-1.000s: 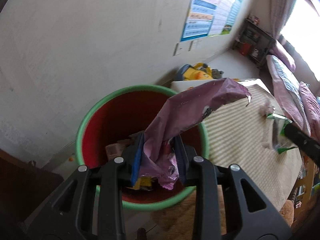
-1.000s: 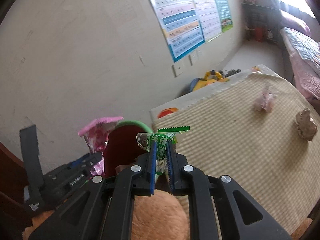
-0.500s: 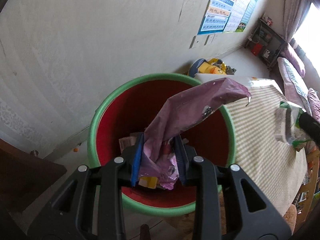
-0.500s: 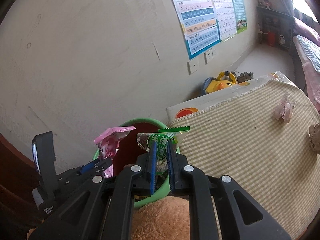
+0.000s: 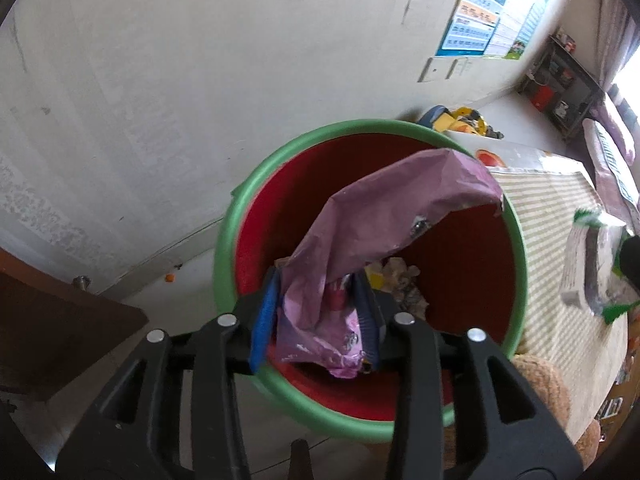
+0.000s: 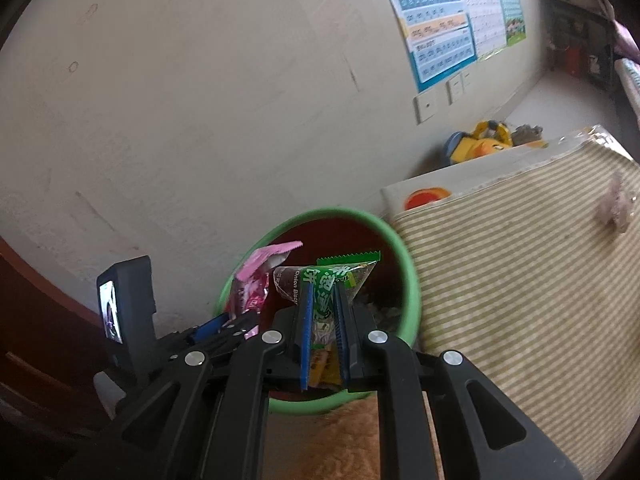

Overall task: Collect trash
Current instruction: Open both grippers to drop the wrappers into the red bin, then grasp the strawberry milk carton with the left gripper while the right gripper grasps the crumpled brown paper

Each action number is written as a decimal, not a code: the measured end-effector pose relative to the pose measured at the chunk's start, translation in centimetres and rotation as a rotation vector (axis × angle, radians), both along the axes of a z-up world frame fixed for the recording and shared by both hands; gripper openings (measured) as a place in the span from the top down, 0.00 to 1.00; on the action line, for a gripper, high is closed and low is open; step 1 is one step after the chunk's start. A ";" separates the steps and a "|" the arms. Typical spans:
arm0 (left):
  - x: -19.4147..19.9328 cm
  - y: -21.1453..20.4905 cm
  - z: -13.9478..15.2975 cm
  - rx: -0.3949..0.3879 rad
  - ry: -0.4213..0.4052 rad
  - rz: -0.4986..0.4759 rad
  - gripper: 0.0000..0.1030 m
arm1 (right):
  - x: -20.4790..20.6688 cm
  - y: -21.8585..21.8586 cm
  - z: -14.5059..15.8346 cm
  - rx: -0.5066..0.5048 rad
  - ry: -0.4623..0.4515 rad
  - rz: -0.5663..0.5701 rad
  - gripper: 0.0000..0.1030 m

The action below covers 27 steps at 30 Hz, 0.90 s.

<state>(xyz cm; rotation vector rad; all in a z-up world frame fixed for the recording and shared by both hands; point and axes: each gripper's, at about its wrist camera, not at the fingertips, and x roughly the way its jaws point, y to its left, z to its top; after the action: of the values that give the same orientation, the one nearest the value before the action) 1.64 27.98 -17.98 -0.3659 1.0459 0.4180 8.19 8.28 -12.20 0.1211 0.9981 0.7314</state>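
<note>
- Pink foil is what the left claw (image 5: 316, 312) is clenched on – a crumpled pink wrapper (image 5: 384, 216) hanging above the open mouth of the bin (image 5: 224, 236), its loose end arching toward 1 o'clock over the red interior.
- Right claw (image 6: 323, 320) is clamped on a green biscuit packet (image 6: 328, 280), held over the bin's near rim; in the left view that packet shows at 3 o'clock, not quite over the opening.
- Earlier trash already lies at the bottom of the bin (paper scraps, as far as I can tell).
- To drop well, I'd judge: part the left fingers fully and let the wrapper fall straight – its long tail could drape over the green rim, so lower the claw a little first.
- Carry the right packet further toward the bin's centre before letting go.
- One more crumpled scrap (image 6: 616, 208) waits on the striped mat (image 6: 520, 300), at 3 o'clock.
</note>
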 end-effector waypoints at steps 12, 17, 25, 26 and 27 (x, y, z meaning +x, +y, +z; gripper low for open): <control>0.5 -1.8 0.7 0.027 0.000 -0.035 0.41 | 0.1 -3.8 0.2 0.020 -0.015 -0.091 0.46; 0.9 -3.4 1.2 0.036 -0.010 -0.083 0.36 | 2.0 -12.0 0.8 -0.095 -0.128 -0.328 0.41; 2.4 -7.6 2.0 0.071 -0.010 -0.165 0.36 | 7.3 -32.4 -0.9 -0.289 -0.099 -0.875 0.24; 2.7 -8.3 2.1 0.075 -0.008 -0.179 0.36 | 8.4 -33.4 -1.7 -0.318 -0.060 -0.865 0.23; 3.2 -9.6 2.3 0.080 -0.007 -0.207 0.36 | 9.8 -34.5 -2.7 -0.353 -0.022 -0.844 0.23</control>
<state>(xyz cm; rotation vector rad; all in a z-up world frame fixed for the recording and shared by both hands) 4.87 18.40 -15.67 -0.1855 1.0449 0.2719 17.99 -26.21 -14.94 0.2064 0.9282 -0.2146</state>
